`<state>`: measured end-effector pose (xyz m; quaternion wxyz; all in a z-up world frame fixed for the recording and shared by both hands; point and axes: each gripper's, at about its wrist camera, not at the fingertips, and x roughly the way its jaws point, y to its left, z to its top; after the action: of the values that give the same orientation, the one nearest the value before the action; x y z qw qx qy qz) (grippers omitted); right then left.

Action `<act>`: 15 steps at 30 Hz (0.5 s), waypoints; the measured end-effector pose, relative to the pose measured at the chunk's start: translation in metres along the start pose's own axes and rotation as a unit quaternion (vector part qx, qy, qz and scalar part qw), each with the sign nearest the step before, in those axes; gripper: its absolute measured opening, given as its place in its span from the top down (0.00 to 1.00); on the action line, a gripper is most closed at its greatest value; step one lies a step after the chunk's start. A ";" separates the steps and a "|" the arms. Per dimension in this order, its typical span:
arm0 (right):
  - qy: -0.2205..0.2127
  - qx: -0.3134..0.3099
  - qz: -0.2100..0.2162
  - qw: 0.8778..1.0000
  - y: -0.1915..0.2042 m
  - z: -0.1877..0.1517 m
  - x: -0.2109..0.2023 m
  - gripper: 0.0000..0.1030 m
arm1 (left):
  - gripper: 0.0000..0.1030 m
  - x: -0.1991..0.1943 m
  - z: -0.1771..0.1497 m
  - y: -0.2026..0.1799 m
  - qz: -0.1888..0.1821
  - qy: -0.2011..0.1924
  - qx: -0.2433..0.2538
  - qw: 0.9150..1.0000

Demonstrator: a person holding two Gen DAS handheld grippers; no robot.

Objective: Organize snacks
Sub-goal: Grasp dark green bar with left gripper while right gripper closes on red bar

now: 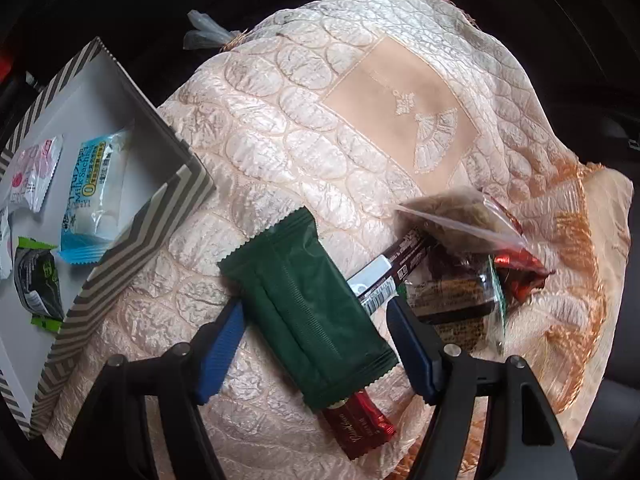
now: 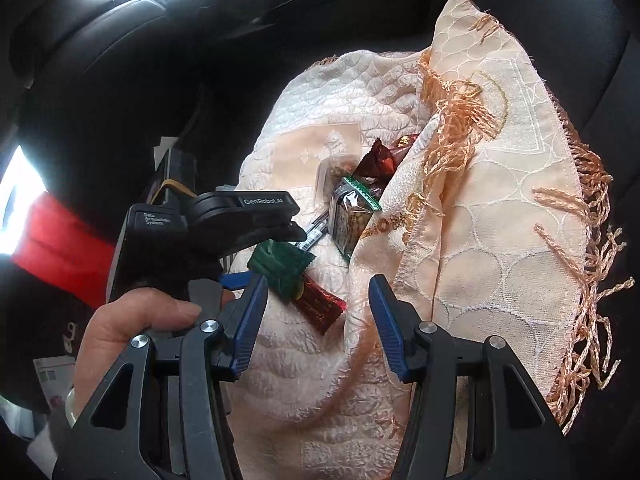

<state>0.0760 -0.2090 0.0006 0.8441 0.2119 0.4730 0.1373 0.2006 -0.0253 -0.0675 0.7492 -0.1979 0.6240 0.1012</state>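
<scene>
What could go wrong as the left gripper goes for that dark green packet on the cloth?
The left gripper is open around the green packet, which overlaps the red chocolate bar and a barcoded stick pack; closing might drag or pinch those too. The cloth is soft and puckered, so a low fingertip could catch fabric. The striped box rim may snag the packet on transfer.

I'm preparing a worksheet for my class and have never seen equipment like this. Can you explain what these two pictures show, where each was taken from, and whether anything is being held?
No robot here: a person holds a two-finger gripper in each hand, each with a camera looking along its fingers. The left view shows the open left gripper straddling a green packet, not yet clamped. It lies on a cream quilted cloth beside other snacks, and a striped box already holds some. The right view shows the right gripper, open and holding nothing, and the person's left hand.
</scene>
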 end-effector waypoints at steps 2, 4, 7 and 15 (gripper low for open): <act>0.001 -0.006 0.000 1.000 0.002 0.000 0.000 0.49 | 0.43 -0.003 -0.004 0.004 -0.002 -0.004 0.022 1.000; 0.001 -0.008 -0.002 1.000 0.004 -0.001 0.000 0.49 | 0.46 -0.004 -0.002 0.012 -0.027 0.006 0.029 0.999; 0.006 -0.009 -0.008 1.000 0.004 -0.001 0.003 0.49 | 0.47 -0.009 -0.006 0.024 -0.043 0.016 0.044 0.998; 0.099 -0.117 -0.027 0.988 0.036 -0.008 0.040 0.49 | 0.47 -0.035 -0.028 0.052 -0.046 0.005 0.100 0.994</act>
<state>0.0883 -0.1584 -0.0150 0.8157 0.0844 0.5401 0.1890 0.1479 0.0132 -0.0457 0.7662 -0.1503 0.6247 0.0029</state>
